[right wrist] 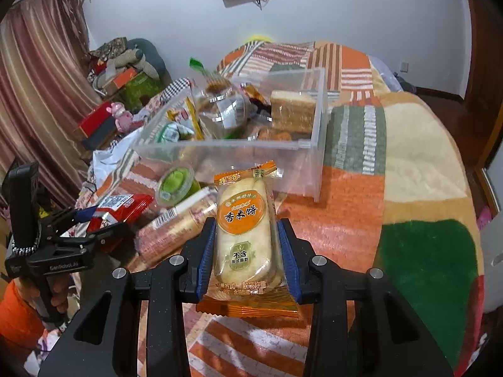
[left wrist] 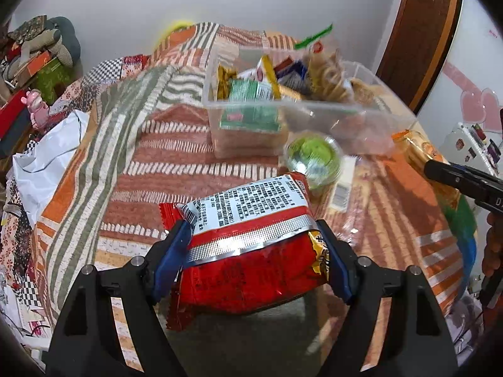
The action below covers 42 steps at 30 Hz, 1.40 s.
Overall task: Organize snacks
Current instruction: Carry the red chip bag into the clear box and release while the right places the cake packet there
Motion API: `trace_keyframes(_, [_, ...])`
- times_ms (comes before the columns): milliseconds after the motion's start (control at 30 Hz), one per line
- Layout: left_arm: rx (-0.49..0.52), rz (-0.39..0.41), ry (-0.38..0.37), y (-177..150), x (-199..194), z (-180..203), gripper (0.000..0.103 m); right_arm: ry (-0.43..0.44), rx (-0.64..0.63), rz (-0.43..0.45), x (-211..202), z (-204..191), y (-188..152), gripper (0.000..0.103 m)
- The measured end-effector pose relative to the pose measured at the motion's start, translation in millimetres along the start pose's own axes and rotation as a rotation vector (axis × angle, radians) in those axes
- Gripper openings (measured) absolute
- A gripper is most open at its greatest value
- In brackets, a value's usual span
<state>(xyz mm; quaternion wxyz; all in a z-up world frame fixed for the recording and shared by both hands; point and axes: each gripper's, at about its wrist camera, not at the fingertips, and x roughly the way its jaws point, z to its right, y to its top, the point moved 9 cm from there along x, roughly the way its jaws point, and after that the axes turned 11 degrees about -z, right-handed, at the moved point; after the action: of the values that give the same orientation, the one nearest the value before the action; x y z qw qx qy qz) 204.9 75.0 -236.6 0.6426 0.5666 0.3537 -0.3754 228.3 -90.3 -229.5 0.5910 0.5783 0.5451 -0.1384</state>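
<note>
A crinkly red foil snack bag point(left wrist: 251, 264) clamped in the left gripper point(left wrist: 251, 251) and an orange-labelled rice-cracker packet point(right wrist: 243, 235) pinched in the right gripper point(right wrist: 246, 251) hover over the quilt, apparently bound for the clear plastic bin point(right wrist: 226, 154) beyond.

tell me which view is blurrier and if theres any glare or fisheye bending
Left wrist view: the clear bin, green cup and rice cracker pack are smeared by motion blur, while the red snack bag in the left gripper is sharp, with glare on its foil seam. Right wrist view: sharp throughout, label on the rice cracker pack readable. Both views have dark rounded corners and curved edges.
</note>
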Motion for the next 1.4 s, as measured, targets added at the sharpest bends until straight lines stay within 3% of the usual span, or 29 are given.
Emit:
trace_keyframes(400, [0.051,0.175,-0.008,58,-61,17,0.079,0.004,0.003,0.112,-26,-1,38,0.036])
trace_keyframes(700, [0.045,0.260,0.014,110,-64,20,0.079,0.019,0.022,0.172,-29,2,74,0.036])
trace_keyframes(1033, [-0.014,0.235,-0.024,159,-29,7,0.079,0.000,0.035,0.200,-17,10,109,0.036])
trace_keyframes(1233, [-0.049,0.192,-0.066,179,-4,2,0.079,-0.001,0.052,0.166,5,18,121,0.036])
trace_keyframes(1400, [-0.039,0.178,-0.040,191,12,3,0.079,0.001,0.059,0.128,23,20,125,0.036])
